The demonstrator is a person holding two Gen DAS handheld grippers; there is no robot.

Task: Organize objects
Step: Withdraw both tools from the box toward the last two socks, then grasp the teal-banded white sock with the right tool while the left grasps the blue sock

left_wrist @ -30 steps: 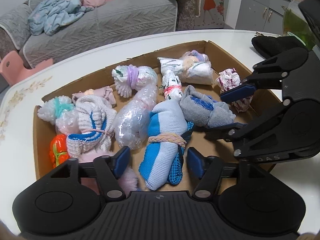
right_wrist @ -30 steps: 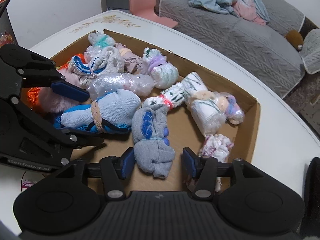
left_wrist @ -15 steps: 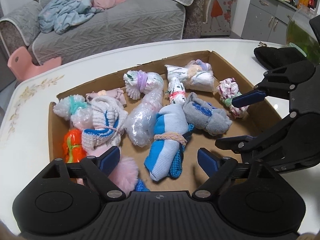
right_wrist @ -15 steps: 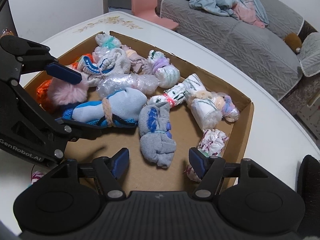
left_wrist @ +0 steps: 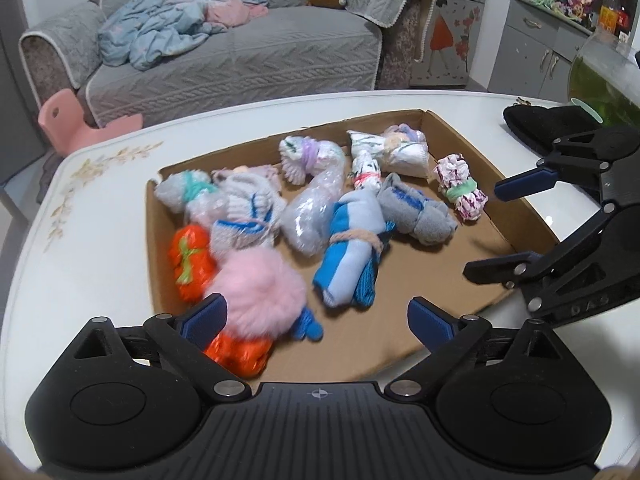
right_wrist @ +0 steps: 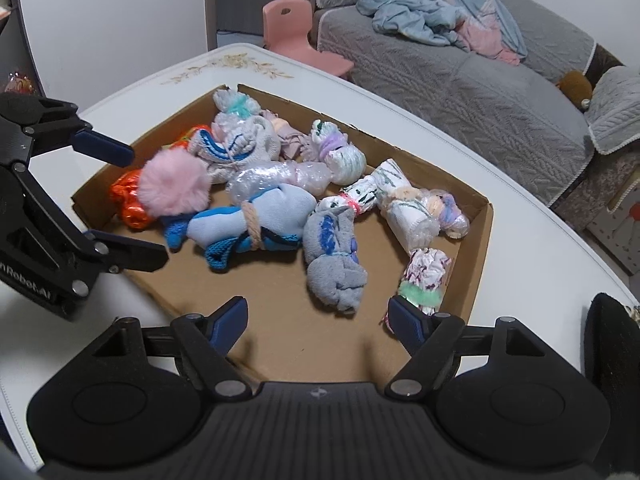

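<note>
At the left end of the cardboard tray [left_wrist: 516, 236], on the white table [left_wrist: 88, 264], an orange foil bundle [left_wrist: 191, 262] sits against the wall with a pink pompom [left_wrist: 259, 292] resting just beside it. The left gripper [left_wrist: 314, 318] hovers over the tray's near edge; its jaws have just been opening and stand spread wide with nothing pinched between them, the pompom only brushing past the left pad in view. Toward the middle lie a clear plastic-wrapped roll [left_wrist: 316, 212] and a blue sock bundle tied with a beige band [left_wrist: 354, 258], touching a grey sock roll [left_wrist: 416, 216]. Farther right a white-and-purple bundle with a green band [left_wrist: 460, 190] leans near the right wall. The right gripper [right_wrist: 318, 320] has also just been opening, jaws apart and empty above bare cardboard. The risk I see: the bundles are packed so tightly that a reach for one could snag its neighbour or drag the light tray across the table.
</note>
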